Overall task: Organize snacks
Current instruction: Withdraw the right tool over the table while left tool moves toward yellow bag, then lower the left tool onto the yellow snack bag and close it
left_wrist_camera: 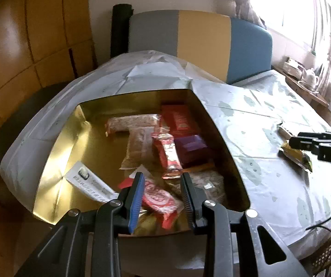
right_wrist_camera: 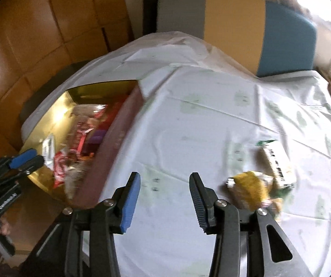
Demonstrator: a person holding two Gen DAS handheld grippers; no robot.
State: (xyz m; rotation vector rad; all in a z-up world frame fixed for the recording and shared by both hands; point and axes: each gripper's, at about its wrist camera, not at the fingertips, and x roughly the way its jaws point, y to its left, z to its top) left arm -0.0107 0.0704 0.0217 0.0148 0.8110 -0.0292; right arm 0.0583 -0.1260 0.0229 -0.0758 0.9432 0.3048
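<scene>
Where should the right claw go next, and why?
Probably a little to its right, over the yellow packet. The right claw is open and empty above bare cloth, and that packet lies outside the box, next to a white packet.

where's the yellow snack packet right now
The crinkly yellow snack packet lies on the white tablecloth, outside the gold-lined box, beside a white-labelled bar, right of the right gripper.

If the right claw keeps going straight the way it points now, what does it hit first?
Probably only the bare tablecloth. Nothing lies between the right claw fingers; the yellow snack packet sits off to its right and the gold box to its left. Depth is uncertain.
</scene>
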